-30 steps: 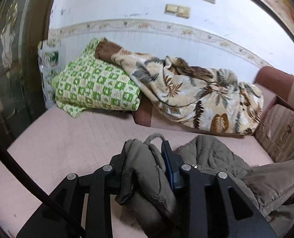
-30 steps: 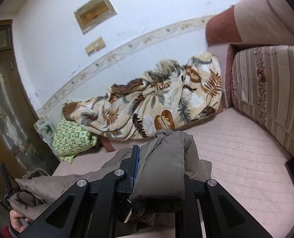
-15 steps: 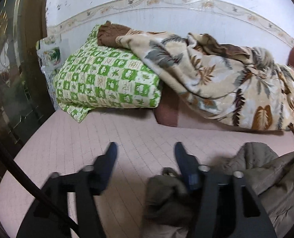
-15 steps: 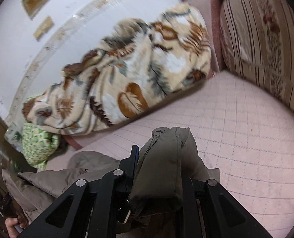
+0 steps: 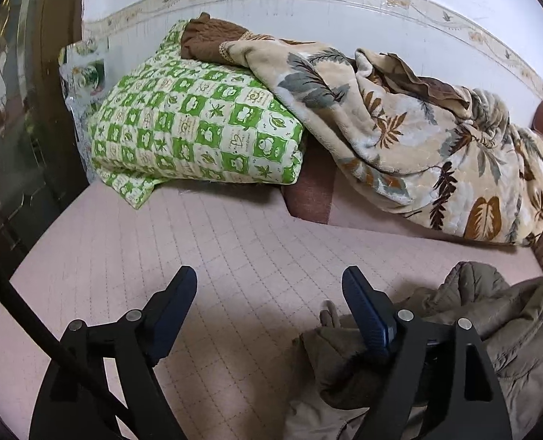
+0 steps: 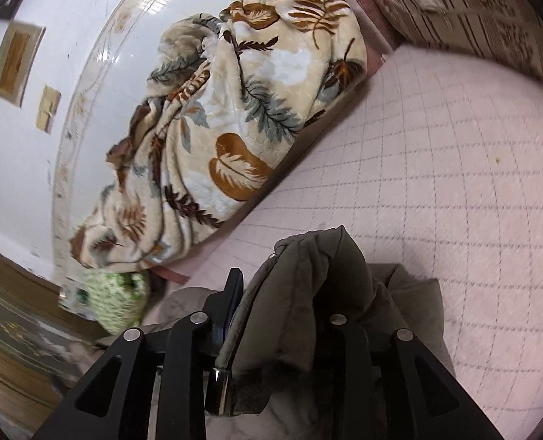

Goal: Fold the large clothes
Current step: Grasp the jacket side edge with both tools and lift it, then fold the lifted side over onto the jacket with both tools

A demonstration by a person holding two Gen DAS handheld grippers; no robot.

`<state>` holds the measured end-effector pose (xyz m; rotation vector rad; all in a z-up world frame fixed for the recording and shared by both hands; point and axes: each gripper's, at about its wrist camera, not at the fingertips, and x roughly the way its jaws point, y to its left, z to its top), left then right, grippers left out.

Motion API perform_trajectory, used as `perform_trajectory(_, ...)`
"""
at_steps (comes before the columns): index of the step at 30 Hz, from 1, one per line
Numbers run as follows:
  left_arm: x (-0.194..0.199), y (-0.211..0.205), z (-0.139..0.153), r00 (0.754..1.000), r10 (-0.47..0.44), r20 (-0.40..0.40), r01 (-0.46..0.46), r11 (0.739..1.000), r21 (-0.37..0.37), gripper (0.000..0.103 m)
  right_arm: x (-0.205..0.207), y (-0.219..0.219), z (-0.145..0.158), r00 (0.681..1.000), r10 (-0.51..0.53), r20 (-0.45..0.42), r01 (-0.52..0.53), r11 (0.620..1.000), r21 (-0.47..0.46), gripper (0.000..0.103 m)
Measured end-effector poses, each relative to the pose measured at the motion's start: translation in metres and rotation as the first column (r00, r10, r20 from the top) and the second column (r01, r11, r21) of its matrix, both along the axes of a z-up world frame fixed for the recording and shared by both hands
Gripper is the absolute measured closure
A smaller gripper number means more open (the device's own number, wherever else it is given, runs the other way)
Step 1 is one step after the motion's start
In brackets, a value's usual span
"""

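An olive-brown padded jacket (image 5: 466, 315) lies bunched on the pink quilted bed cover (image 5: 234, 256). My left gripper (image 5: 269, 286) is open and empty over the cover; the jacket lies under and right of its right finger (image 5: 367, 311). My right gripper (image 6: 290, 286) is shut on a thick fold of the jacket (image 6: 308, 293), which bulges up between the fingers; its right finger is hidden by fabric. A zipper pull (image 6: 218, 390) hangs at the fold's lower edge.
A green checkered pillow (image 5: 194, 128) and a leaf-patterned blanket (image 5: 418, 139) lie along the white wall at the back; the blanket also shows in the right wrist view (image 6: 234, 117). A striped cushion (image 6: 473, 11) stands at the right. A dark wooden door (image 5: 11, 110) is at the left.
My left gripper opened and let go of the jacket, which dropped to its right. My right gripper kept its hold, tilted down and rolled toward the bed.
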<state>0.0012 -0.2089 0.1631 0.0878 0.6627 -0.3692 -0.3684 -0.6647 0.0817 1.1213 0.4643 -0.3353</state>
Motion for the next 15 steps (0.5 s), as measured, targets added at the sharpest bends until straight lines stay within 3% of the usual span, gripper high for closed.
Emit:
perform_trajectory(7,0.009,0.039,0.014,0.996,0.079,-0.048,-0.084,0.992,-0.096,0.022,-0.031,-0.005,0.018,0.996,-0.015,0.085,0.008,0.997,0.075,0.056)
perform_trajectory(9,0.004,0.048,0.017,0.995,0.085,-0.046,-0.089,0.990,-0.111,0.022,-0.042,-0.003,0.026,0.995,-0.038,0.097,0.034,0.998,0.047,0.039)
perform_trajectory(10,0.001,0.051,0.018,0.996,0.077,-0.044,-0.081,0.990,-0.113,0.022,-0.050,-0.003,0.032,0.992,-0.056,0.113,0.053,0.998,0.027,0.036)
perform_trajectory(15,-0.034,0.038,0.021,1.000,-0.016,0.010,0.017,0.996,-0.087,0.022,-0.077,0.017,0.054,0.986,-0.048,0.157,0.057,0.997,-0.054,0.034)
